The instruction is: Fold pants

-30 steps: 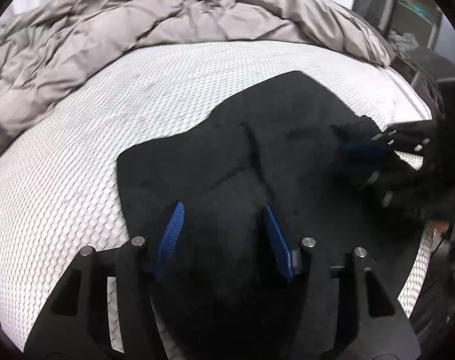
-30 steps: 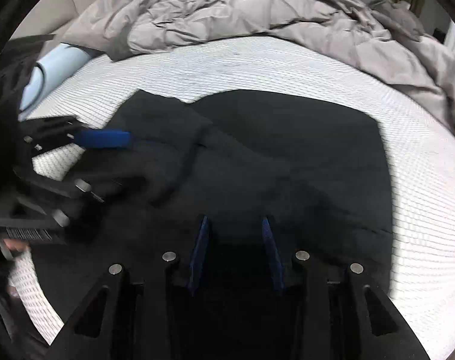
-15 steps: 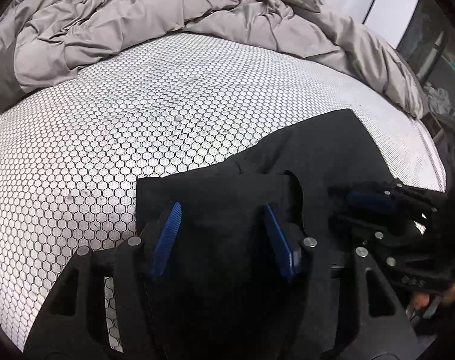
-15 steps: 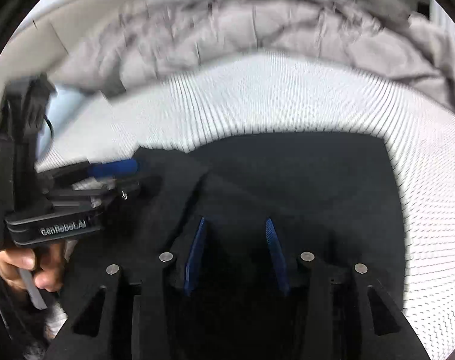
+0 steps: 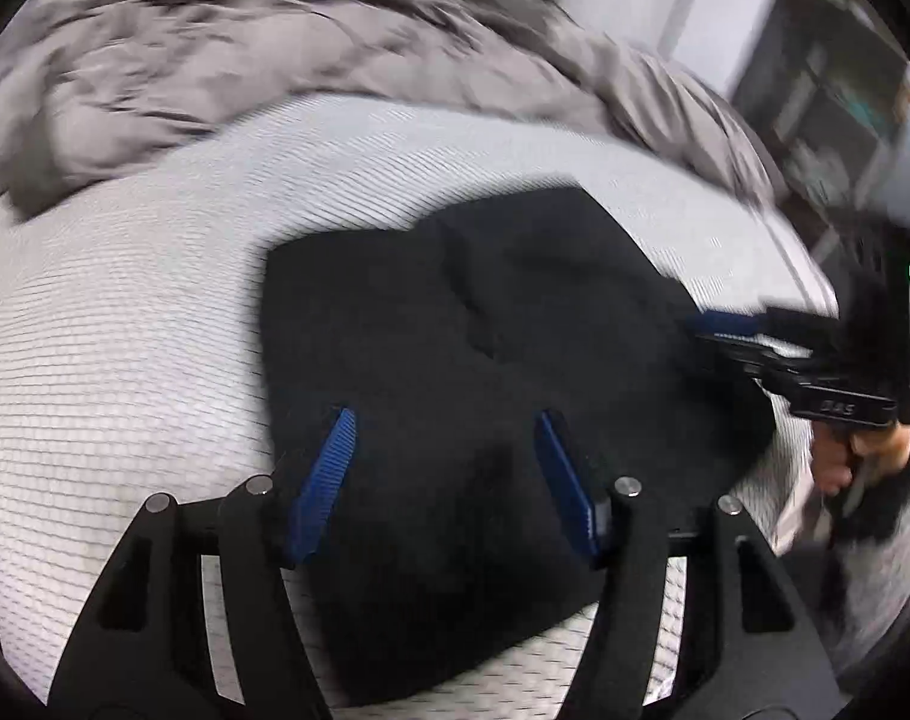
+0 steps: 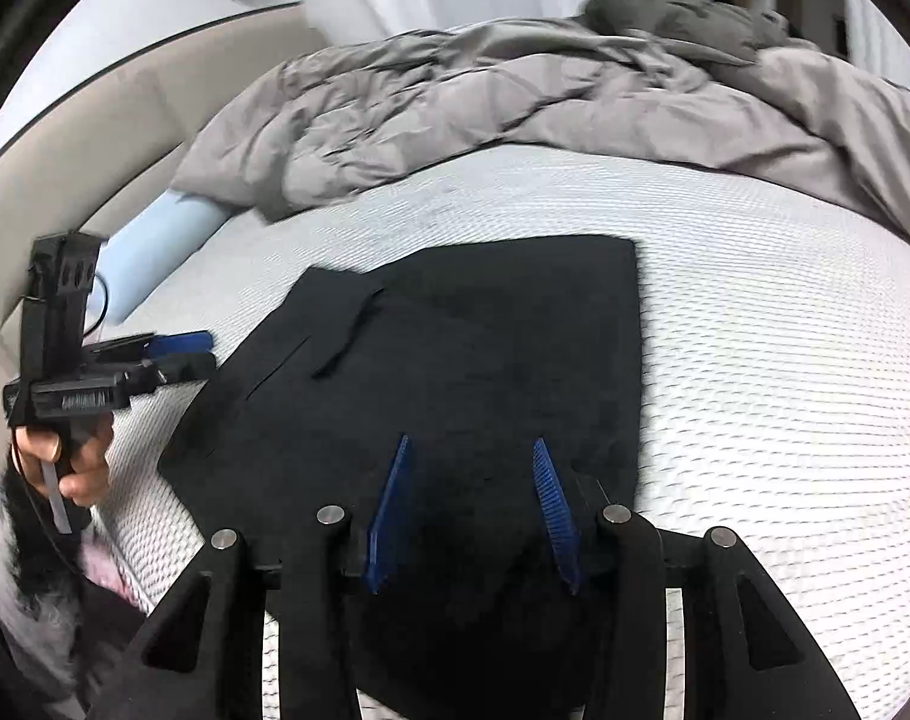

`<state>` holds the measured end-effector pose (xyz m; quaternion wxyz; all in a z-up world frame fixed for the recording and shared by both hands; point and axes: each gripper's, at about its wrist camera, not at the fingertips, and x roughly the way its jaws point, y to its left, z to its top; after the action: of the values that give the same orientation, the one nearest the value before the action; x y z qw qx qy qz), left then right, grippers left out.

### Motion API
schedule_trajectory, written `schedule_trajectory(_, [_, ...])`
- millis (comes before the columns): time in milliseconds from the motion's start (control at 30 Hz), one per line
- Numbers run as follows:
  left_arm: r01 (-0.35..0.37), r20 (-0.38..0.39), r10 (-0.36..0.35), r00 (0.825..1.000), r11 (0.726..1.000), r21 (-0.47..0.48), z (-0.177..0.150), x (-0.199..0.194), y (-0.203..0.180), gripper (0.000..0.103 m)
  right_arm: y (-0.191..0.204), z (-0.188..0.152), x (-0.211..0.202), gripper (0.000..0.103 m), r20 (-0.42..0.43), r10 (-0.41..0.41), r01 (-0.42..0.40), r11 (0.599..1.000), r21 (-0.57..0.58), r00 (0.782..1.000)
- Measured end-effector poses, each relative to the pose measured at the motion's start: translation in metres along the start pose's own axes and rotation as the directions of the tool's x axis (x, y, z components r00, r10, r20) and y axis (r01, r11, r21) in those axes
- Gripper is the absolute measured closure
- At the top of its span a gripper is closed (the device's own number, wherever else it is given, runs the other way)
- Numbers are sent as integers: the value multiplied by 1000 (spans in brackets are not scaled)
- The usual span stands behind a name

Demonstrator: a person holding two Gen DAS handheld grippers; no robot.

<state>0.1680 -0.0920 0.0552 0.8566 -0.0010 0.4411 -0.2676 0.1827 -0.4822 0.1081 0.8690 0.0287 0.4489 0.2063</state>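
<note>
The black pants (image 6: 455, 360) lie folded into a flat rectangle on the white mattress (image 6: 755, 360); they also show in the left wrist view (image 5: 455, 360). My left gripper (image 5: 446, 420) is open and empty, above the near part of the pants; it appears in the right wrist view (image 6: 179, 351) to the left of the pants, clear of the cloth. My right gripper (image 6: 470, 447) is open and empty over the near edge of the pants; it shows in the left wrist view (image 5: 731, 330) at the pants' right edge.
A rumpled grey duvet (image 6: 545, 108) is heaped along the far side of the mattress, also seen in the left wrist view (image 5: 275, 60). A pale blue roll (image 6: 161, 240) lies at the far left by the beige headboard (image 6: 95, 120). Dark shelving (image 5: 827, 120) stands beyond the bed's right side.
Both grippers have lifted and pulled back from the pants. The cloth that was bunched now lies flat as a rectangle. Both grippers are open and off the fabric.
</note>
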Motion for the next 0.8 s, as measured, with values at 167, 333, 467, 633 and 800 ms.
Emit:
schedule_trajectory(167, [-97,-51,106,993,983,156,-20,11,-22,43,29,-23,26,60,-110,-62,40,981,-190,992])
schedule_trajectory(333, [-101,-10,102,995,992,70,-21,-14,-8,43,-27,-34,-18,55,-64,-59,57,998,-30,996])
schedule_trajectory(467, [-30,46,28,999,998,51,-18,-20,-21,43,-53,-36,-36,55,-4,76,-75,989,125,997])
schedule_trajectory(633, [18,-28,-14,1000,988,151,-19,10,-59,43,-42,-27,-18,55,-31,165,-159,977,140,986])
schedule_trajectory(800, [-29,-33,38,999,970,241,-31,16,-73,37,-43,-36,-14,55,-99,203,-184,968,171,974])
